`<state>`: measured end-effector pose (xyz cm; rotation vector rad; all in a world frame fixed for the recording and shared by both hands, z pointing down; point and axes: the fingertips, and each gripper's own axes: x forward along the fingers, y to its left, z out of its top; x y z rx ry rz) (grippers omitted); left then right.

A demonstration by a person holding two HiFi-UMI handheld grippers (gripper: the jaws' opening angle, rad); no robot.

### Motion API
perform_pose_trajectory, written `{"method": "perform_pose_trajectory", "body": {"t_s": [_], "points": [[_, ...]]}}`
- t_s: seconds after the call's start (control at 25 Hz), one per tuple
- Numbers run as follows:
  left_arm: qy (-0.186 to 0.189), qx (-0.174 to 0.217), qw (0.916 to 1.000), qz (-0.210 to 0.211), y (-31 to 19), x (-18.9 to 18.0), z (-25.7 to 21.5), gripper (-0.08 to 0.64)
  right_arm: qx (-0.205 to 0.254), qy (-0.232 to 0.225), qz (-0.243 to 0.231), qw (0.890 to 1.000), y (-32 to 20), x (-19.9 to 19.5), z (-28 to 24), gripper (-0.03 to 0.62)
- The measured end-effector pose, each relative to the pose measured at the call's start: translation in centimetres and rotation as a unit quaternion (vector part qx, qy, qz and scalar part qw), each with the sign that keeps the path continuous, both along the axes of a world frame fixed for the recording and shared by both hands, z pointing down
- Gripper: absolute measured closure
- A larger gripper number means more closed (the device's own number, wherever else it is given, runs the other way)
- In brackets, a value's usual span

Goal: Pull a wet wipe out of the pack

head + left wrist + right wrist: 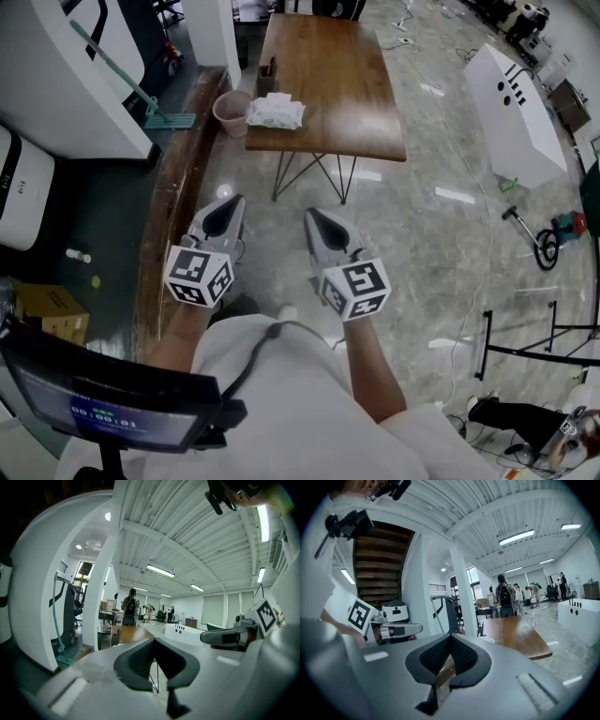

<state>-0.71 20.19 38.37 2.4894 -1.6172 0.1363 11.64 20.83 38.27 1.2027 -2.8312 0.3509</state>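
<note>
Both pressed together, empty: L hand-held gripper (pixel 231 202) & R hand-held gripper (pixel 312 217); wipe pack (pixel 276 112) on table (pixel 337 84), well apart.

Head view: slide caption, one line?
Shut and empty, left gripper and right gripper hang short of the wooden table holding the wipe pack.

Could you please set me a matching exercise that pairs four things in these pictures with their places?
Things: 1 wipe pack; 2 pink bin; 3 left gripper; 4 cardboard box.
Places: A off the table, beside its corner; B near the screen; C on the table; D held above the floor.
Pairs: 1-C; 2-A; 3-D; 4-B.
</note>
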Motion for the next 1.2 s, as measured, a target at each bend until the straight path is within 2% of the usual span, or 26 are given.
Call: {"method": "perform_pose_trajectory", "body": {"t_s": [0.32, 0.56, 0.84, 1.2], "points": [[-0.007, -0.012, 0.9999, 0.008, 0.1, 1.3, 1.0, 0.557, -0.007, 0.001, 0.004, 1.000, -0.1, 2.2, 1.1, 0.583], [-0.006, -0.008, 0.9996, 0.026, -2.4, 2.1, 1.0, 0.557, -0.003, 0.003, 0.022, 1.000, -1.9, 2.6, 1.2, 0.584], [0.004, -0.013, 0.9988, 0.046, -8.4, 1.4, 1.9, 0.557, -0.010, 0.016, 0.032, 0.999, -7.3, 1.4, 1.7, 0.583], [0.013, -0.018, 0.9969, 0.075, -19.3, -1.8, 1.4, 0.557, -0.006, 0.030, 0.033, 0.999, -16.9, -3.6, 0.5, 0.583]]}}
